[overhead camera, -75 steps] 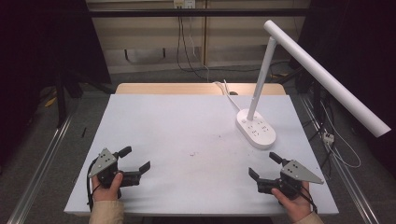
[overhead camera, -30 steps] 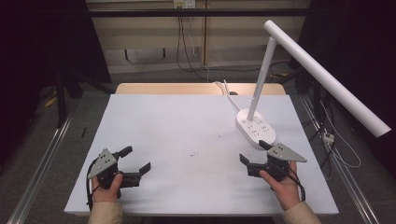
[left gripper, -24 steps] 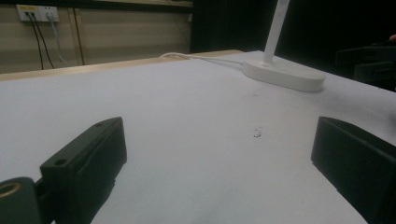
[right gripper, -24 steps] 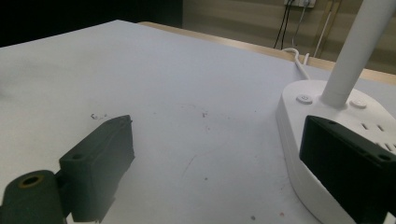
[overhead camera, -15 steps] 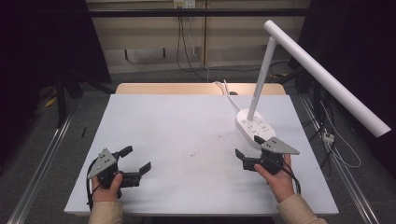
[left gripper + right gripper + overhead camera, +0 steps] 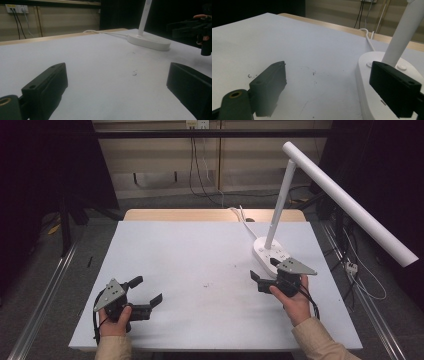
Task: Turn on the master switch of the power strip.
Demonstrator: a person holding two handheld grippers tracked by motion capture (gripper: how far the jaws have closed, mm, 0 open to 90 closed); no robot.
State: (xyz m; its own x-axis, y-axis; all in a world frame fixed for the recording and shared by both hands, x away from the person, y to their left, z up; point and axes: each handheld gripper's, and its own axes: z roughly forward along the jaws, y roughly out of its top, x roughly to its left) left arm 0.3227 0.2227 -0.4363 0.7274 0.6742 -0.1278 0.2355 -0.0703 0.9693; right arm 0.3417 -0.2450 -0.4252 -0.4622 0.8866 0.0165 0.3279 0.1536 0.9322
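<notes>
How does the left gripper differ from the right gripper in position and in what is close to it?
The left gripper sits at the table's near left part, with bare surface around it; the right gripper is at the right, beside the desk lamp's base. In the right gripper view, one jaw overlaps the lamp base; in the left gripper view, there is bare table between the jaws. Both are open, hold nothing, and are held in a hand.

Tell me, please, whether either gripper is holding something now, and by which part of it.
Nothing is held. The left gripper rests open over bare table; the right gripper, jaws apart and just closing slightly with nothing between them, is beside the desk lamp's base.
</notes>
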